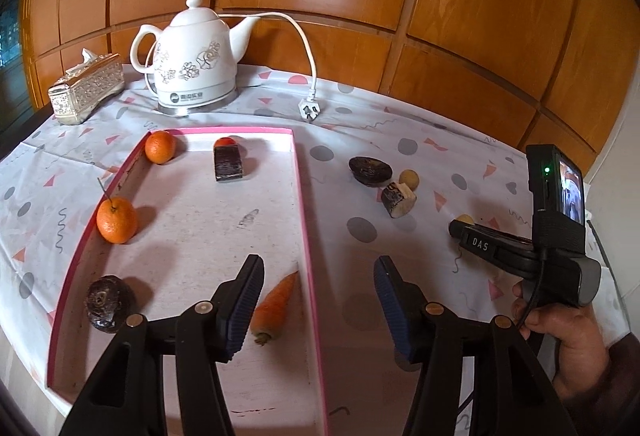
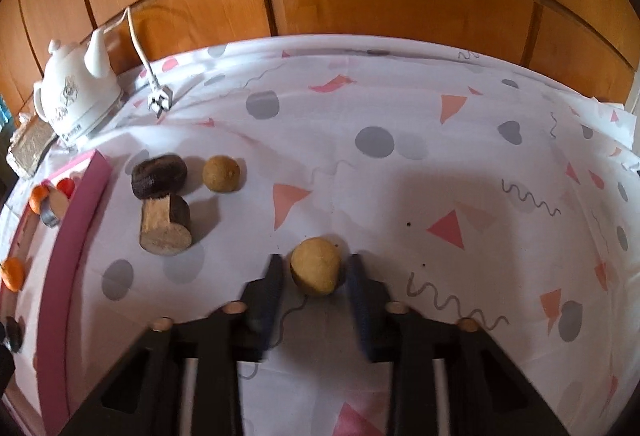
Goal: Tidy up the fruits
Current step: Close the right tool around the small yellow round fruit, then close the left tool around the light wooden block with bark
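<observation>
A small tan round fruit (image 2: 316, 271) lies on the patterned cloth between the fingertips of my right gripper (image 2: 315, 268); the jaws stand close on either side, with a thin gap showing at the left pad, so it is open. The left wrist view shows this gripper (image 1: 458, 230) at the right, held by a hand (image 1: 568, 340). My left gripper (image 1: 318, 276) is open and empty over the right rim of the pink-edged tray (image 1: 306, 220). Inside the tray lie a carrot (image 1: 274, 306), two oranges (image 1: 117, 220) (image 1: 160, 147) and a dark round fruit (image 1: 108, 302).
A dark cut block (image 1: 228, 163) with a red piece behind it lies in the tray's far end. A dark fruit (image 2: 159, 175), a cut stub (image 2: 166, 230) and another tan fruit (image 2: 221, 173) rest on the cloth. A white kettle (image 1: 196, 55), its plug (image 1: 309, 109) and a tissue box (image 1: 86, 89) stand at the back.
</observation>
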{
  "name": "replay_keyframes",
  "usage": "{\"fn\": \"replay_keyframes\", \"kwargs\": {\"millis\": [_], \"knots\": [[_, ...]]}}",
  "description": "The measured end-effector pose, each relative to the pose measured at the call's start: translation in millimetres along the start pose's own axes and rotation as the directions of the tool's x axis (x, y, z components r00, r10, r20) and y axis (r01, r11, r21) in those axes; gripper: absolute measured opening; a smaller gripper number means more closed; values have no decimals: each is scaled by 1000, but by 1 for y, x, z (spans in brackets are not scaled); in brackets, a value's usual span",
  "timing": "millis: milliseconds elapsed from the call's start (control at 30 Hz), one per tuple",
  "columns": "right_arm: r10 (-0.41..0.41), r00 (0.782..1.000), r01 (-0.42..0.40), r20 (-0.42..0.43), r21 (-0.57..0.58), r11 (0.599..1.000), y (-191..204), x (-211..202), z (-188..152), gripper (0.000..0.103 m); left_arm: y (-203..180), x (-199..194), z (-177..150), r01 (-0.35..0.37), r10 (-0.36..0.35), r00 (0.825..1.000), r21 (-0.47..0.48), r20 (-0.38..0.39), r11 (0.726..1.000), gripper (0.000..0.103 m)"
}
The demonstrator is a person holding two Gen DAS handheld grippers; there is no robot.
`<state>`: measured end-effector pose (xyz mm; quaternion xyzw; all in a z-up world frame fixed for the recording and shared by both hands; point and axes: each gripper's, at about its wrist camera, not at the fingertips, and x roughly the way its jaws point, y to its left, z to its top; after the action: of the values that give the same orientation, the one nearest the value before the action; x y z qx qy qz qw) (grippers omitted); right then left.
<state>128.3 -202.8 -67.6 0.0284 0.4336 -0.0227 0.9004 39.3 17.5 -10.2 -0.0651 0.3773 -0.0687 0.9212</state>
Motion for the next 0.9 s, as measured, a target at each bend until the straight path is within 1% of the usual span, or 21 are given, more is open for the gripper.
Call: {"fn": "replay_keyframes", "kwargs": {"millis": [33,200,333,533,733,900], "knots": [[-7,1000,7,7,-8,1000,0,0,-1,25,-1,1,0,1,-1,1000,1,-3,1000,58],[-18,1000,18,12,-10,1000,-7,-7,-8,25,-10,5,1,4,-4,1000,16,-10,1000,58],[-14,1000,14,9,13,1000,-16,-12,-12,25,-18,8,3,14,-13,1000,32,-13,999,58],[-36,999,35,9,18,999,-24,-21,-22,25,-34,14,6,30,-29,999,63,-26,998,58],[-60,998,59,24,13,998,-30,-25,-29,25,-49,26,13,57,-55,998,60,-44,997,58],[-52,998,51,31,23,998,-32,-25,-29,25,-59,37,20,55,-53,998,62,-40,997,58]]}}
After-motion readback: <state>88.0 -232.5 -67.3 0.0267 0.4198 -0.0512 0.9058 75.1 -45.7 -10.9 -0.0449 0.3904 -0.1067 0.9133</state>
